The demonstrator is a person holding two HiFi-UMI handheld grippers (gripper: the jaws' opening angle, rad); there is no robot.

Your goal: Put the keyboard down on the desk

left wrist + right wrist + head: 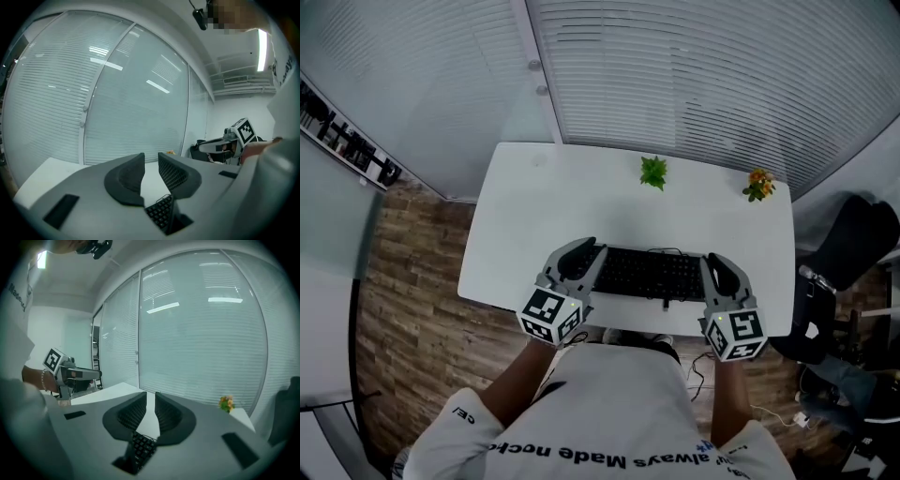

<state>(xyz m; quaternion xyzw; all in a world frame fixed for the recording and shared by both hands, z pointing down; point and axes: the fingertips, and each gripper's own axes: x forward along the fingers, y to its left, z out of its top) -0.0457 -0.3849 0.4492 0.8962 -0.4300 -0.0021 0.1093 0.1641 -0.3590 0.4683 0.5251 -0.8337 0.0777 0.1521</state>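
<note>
The black keyboard (652, 274) lies flat on the white desk (544, 206), near its front edge. My left gripper (591, 249) hovers over the keyboard's left end and my right gripper (713, 262) over its right end. Both are held above it. In the left gripper view the left gripper (151, 157) has its jaws nearly together with nothing between them, and a strip of keyboard (161, 211) shows below. The right gripper (151, 397) looks the same, empty, with the keyboard (140, 446) beneath it.
A small green plant (653, 172) and an orange flower pot (758, 185) stand at the desk's back edge. A black chair (853, 234) sits to the right of the desk. Blinds cover the glass wall behind, and wooden floor lies to the left.
</note>
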